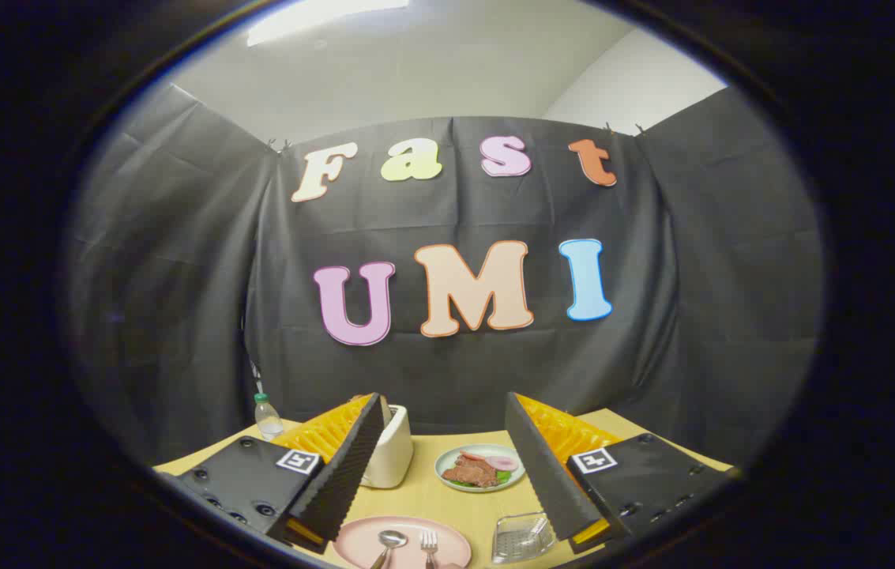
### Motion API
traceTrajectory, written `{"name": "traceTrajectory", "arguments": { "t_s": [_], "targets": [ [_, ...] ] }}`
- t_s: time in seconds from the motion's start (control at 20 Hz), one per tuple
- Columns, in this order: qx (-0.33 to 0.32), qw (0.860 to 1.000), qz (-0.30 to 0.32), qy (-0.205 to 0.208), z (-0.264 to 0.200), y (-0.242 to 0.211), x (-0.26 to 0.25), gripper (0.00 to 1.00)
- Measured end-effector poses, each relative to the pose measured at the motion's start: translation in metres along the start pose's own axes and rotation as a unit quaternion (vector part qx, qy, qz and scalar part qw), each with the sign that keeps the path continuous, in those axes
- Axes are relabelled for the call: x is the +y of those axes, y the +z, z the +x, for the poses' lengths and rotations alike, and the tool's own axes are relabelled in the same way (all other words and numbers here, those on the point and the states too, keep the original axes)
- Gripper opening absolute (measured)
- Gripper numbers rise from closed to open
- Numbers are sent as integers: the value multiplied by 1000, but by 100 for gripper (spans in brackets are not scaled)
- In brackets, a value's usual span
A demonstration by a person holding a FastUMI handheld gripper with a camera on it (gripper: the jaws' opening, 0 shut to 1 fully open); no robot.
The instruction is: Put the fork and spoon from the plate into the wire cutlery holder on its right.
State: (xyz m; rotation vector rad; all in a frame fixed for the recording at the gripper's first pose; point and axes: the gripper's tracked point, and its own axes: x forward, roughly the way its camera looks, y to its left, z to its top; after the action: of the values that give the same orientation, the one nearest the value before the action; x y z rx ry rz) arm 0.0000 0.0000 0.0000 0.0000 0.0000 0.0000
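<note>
Nearest to us, between the two fingers and just below their tips, sits the pink plate with the spoon and the fork lying side by side on it, heads pointing away from us and handles running toward us. We judge they are laid that way so the handles can be taken from our side. Just to the plate's right, touching or nearly touching the inner edge of the right finger as we see it, stands the wire cutlery holder, holding nothing yet, close enough that each carry should be short.

Our gripper is spread wide, its fingers well apart and clamped on nothing. We hold it high above the table and roughly level, looking out across the booth rather than down at the plate, so we judge that neither piece has been moved and the reach has not begun. The next move calls for tipping the tool down and bringing the fingers either side of one handle.

Farther on, beyond the left finger, we see a white toaster partly hidden behind it, and a small clear bottle near the table's back edge. Between the fingertips lies a pale green dish of food, well apart from the pink plate.
</note>
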Motion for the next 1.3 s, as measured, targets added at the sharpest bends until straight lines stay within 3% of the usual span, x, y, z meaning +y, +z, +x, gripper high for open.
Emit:
{"name": "traceTrajectory", "arguments": {
  "t_s": [0.75, 1.3],
  "targets": [
    [19, 1000, -19, 17, 8, -17, 8, 99],
    [137, 987, -58, 56, 0, -112, 24, 99]
  ]
}}
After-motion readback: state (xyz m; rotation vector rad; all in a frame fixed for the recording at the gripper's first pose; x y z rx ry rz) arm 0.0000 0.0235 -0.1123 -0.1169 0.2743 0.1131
